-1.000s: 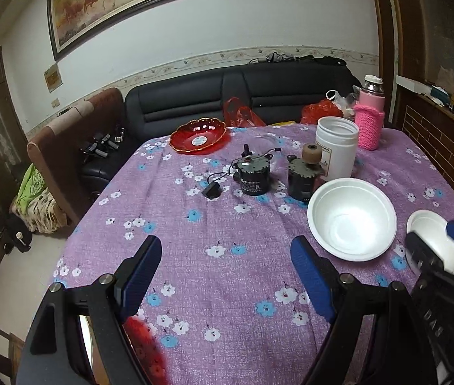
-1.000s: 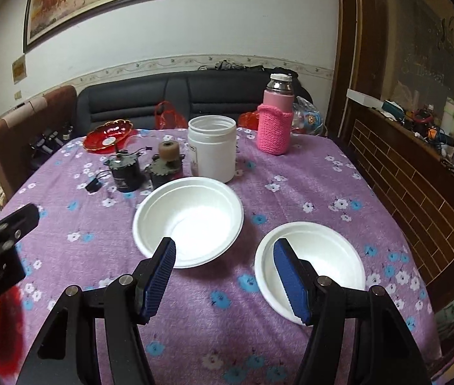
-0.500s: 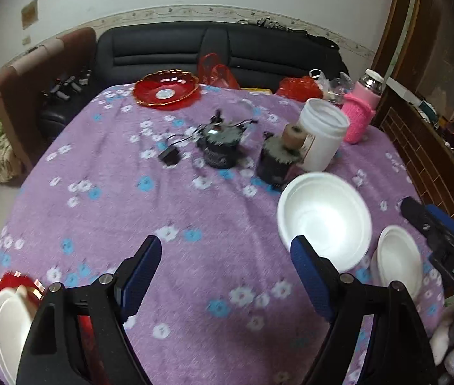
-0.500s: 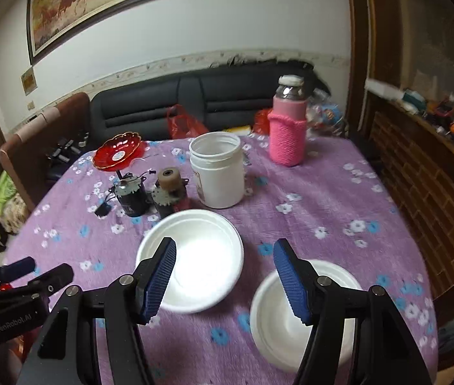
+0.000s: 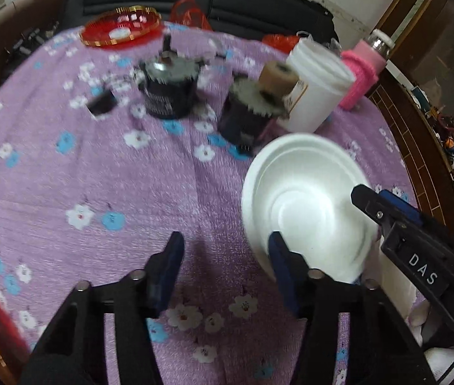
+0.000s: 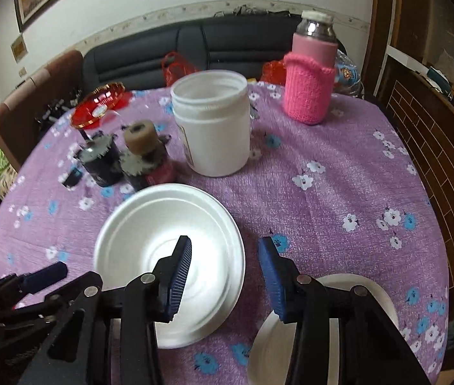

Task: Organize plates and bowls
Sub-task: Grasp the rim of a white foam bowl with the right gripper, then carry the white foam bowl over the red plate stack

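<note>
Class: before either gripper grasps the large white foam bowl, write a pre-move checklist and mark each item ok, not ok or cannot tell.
1. Large bowl upright, nothing in it: ok.
2. Left gripper straddles its rim, jaws closing: ok.
3. Right gripper straddles the opposite rim, jaws closing: ok.
4. Pads pressing the rim: cannot tell.
5. Small bowl clear of right gripper: cannot tell.
6. White jar apart from bowl: ok.

White foam bowl (image 6: pixel 149 224); white jar (image 6: pixel 212 128); purple tablecloth (image 6: pixel 339 173) patterned with white and blue flowers; pink knitted bottle sleeve (image 6: pixel 308 88); red, gold-rimmed dish (image 5: pixel 119 25).
</note>
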`<state>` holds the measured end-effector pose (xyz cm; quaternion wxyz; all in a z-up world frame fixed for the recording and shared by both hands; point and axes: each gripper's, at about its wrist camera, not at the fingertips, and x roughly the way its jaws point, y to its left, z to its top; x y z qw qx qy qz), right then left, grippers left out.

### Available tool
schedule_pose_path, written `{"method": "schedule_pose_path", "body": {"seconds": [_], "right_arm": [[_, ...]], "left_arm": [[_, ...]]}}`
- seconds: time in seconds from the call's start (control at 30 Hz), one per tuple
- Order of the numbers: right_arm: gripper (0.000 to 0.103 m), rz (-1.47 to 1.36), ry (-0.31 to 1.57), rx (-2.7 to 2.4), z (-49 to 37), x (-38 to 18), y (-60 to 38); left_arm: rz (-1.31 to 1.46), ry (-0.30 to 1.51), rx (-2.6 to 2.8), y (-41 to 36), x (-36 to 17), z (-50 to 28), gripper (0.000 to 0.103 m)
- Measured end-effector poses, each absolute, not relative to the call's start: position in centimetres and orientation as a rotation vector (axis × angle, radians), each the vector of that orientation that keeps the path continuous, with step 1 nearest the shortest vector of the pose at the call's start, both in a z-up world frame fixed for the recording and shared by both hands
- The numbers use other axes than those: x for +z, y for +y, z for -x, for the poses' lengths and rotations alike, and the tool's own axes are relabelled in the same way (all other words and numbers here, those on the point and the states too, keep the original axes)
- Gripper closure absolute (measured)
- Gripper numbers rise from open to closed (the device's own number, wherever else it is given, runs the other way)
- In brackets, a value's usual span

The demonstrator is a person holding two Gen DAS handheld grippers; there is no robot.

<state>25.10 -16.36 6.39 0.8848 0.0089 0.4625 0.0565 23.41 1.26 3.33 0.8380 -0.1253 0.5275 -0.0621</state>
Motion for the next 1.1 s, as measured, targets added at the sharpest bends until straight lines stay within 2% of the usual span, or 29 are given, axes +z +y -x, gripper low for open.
{"method": "schedule_pose_path", "body": {"seconds": [0.2,0.27,0.3,0.33,0.4,0.47,0.6,0.63,0.77,1.1], "right_arm": [[0.056,-0.001,1.001,0.129,-26.3,4.6,-15.9],[0.069,-0.01,1.016,0.142,-26.5,4.1,-15.9],[0.081,-0.016,1.023,0.149,-26.5,4.0,-15.8],[0.087,-0.036,1.036,0.16,-26.5,3.8,-15.9],[0.09,-0.072,1.048,0.18,-26.5,3.7,-16.0],[0.092,-0.098,1.05,0.188,-26.3,3.8,-16.1],[0.094,-0.167,1.051,0.208,-25.6,4.2,-16.5],[0.094,-0.187,1.049,0.212,-25.2,4.4,-16.8],[0.094,-0.261,1.05,0.237,-23.9,4.7,-17.7],[0.094,-0.338,1.036,0.288,-19.5,5.6,-17.2]], "left_arm": [[0.299,1.14,-0.142,1.3,1.2,-24.2,0.052],[0.297,1.134,-0.149,1.2,1.0,-24.3,0.052],[0.293,1.133,-0.154,1.0,1.0,-24.4,0.052],[0.293,1.134,-0.164,0.9,1.0,-24.5,0.053],[0.308,1.138,-0.192,0.8,1.0,-24.5,0.056],[0.316,1.144,-0.212,0.6,1.0,-24.5,0.069],[0.312,1.137,-0.218,0.6,1.6,-23.9,0.081],[0.317,1.135,-0.218,0.9,1.7,-23.7,0.087],[0.374,1.125,-0.251,2.1,2.3,-22.7,0.09],[0.415,1.072,-0.259,4.1,5.0,-16.7,0.091]]}}
